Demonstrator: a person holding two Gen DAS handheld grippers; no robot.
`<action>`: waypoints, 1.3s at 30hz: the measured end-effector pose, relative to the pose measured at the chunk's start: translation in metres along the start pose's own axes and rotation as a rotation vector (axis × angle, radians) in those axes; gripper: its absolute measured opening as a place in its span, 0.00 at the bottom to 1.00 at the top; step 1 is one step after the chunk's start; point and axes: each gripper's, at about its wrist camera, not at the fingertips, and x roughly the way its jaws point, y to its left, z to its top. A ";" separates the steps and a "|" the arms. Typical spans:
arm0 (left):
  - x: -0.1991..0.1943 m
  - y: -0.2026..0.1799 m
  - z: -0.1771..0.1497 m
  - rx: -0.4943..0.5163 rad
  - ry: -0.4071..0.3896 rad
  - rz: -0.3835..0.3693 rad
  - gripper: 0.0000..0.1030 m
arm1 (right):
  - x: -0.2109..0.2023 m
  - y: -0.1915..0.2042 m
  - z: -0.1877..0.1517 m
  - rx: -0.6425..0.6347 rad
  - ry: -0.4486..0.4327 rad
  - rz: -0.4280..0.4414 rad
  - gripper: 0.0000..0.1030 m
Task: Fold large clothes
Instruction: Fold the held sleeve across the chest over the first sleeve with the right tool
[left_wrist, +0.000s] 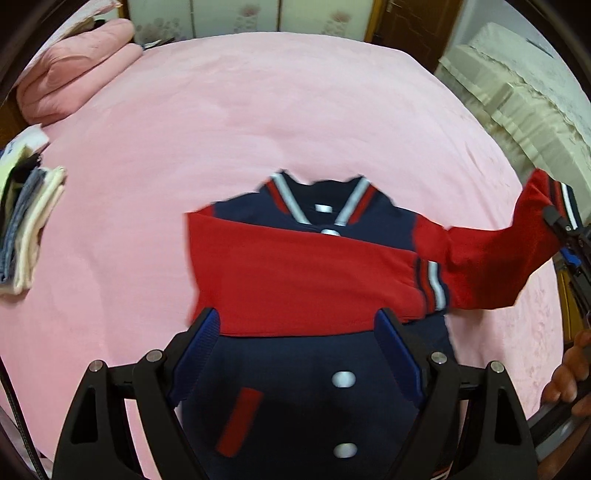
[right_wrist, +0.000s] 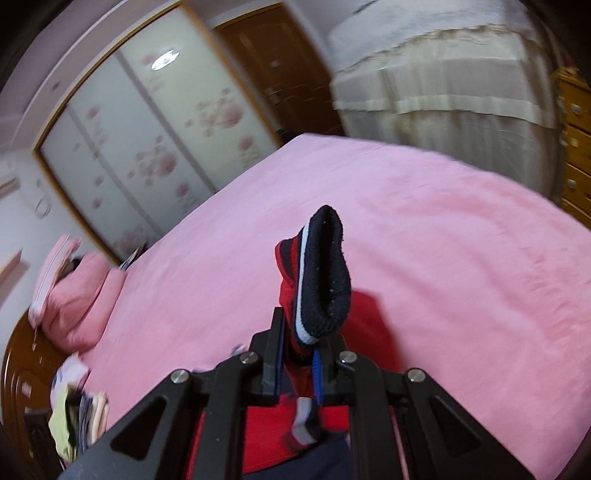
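On the pink bed (left_wrist: 258, 110) the jacket (left_wrist: 314, 406) lies face up, navy body with red sleeves, collar toward twelve o'clock in my left wrist view. One red sleeve (left_wrist: 295, 273) is folded flat across the chest, its striped cuff ending at about three o'clock of the jacket's middle. White snaps run down the navy front, and a red pocket strip sits at seven o'clock of them.

My left gripper (left_wrist: 295, 354) hangs over the jacket's lower front, jaws spread wide, nothing between the blue pads (left_wrist: 195, 343).

The other sleeve (left_wrist: 498, 266) stretches off toward three o'clock, lifted clear of the bed. My right gripper (right_wrist: 299, 354) is clamped on it just below the striped cuff (right_wrist: 325, 277), which stands up past the fingertips in the right wrist view. From the left wrist view that gripper shows at the frame's right edge, with the person's hand (left_wrist: 569, 373) lower down at four o'clock.

A stack of folded clothes (left_wrist: 33, 225) rests at nine o'clock on the bed edge. Pink pillows (left_wrist: 74, 62) lie at eleven o'clock. A wardrobe (right_wrist: 140, 155) with flowered doors stands beyond the bed. Both views are slightly blurred.
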 end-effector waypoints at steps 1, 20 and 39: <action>-0.001 0.005 -0.001 -0.002 -0.005 0.005 0.82 | 0.007 0.013 -0.008 -0.002 0.029 0.029 0.11; 0.011 0.129 -0.019 -0.208 0.002 0.089 0.82 | 0.100 0.141 -0.153 -0.350 0.440 0.171 0.25; 0.037 0.076 0.010 -0.288 0.005 -0.179 0.46 | 0.102 0.091 -0.136 -0.189 0.506 0.249 0.20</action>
